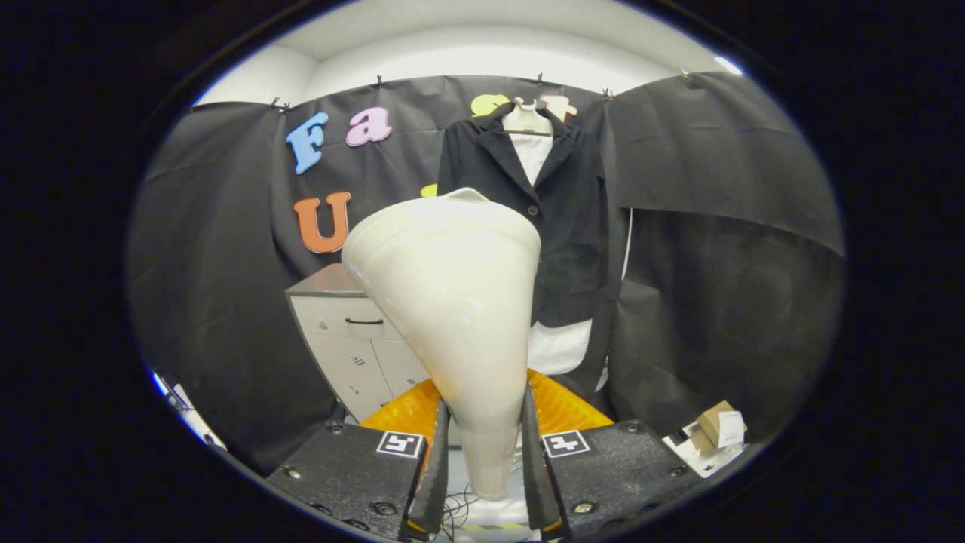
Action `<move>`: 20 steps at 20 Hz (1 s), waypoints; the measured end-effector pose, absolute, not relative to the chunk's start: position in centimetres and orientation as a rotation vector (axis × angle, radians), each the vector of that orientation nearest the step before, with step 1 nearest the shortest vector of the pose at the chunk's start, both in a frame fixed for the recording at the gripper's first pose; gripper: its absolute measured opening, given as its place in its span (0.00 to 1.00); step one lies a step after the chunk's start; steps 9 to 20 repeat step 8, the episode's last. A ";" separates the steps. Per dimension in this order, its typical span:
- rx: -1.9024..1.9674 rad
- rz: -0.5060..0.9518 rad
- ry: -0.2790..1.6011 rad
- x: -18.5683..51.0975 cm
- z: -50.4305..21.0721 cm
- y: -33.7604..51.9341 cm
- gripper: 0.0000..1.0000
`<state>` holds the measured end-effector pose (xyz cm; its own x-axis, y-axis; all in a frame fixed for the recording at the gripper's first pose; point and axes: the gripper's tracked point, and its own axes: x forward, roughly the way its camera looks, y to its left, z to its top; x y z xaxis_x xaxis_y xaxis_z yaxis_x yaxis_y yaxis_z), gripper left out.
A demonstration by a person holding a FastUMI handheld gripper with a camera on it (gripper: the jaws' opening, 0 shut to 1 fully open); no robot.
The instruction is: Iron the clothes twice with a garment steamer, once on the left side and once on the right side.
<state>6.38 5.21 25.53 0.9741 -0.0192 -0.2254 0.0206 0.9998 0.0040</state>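
Observation:
A cream-white garment steamer head [452, 302], shaped like a cone that widens upward, stands between my fingers. My gripper [484, 445] is shut on its narrow handle end, one finger pressing on each side. Beyond it a black jacket [562, 219] over a white shirt [558, 347] hangs on a hanger against the black cloth wall. The steamer head covers the jacket's lower left part and is held some way short of the fabric.
A white cabinet [362, 347] with a dark handle stands left of the hanging clothes. An orange ribbed object [562, 407] lies low, just behind the fingers. Small cardboard boxes [716, 430] sit to the lower right. Thin cables [456, 509] lie beneath the gripper.

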 end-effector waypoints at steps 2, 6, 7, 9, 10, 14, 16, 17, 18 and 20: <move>0.014 -0.018 0.233 5.8 25.5 5.5 0.44; 0.012 -0.016 0.230 4.9 25.6 5.9 0.44; 0.010 -0.017 0.226 4.7 25.7 6.0 0.44; 0.008 -0.017 0.223 4.4 25.8 6.0 0.44; 0.008 -0.017 0.223 4.4 25.8 6.0 0.44; 0.008 -0.017 0.223 4.4 25.8 6.0 0.44; 0.008 -0.017 0.223 4.4 25.8 6.0 0.44; 0.008 -0.017 0.223 4.4 25.8 6.0 0.44; 0.008 -0.017 0.223 4.4 25.8 6.0 0.44; 0.008 -0.017 0.223 4.4 25.8 6.0 0.44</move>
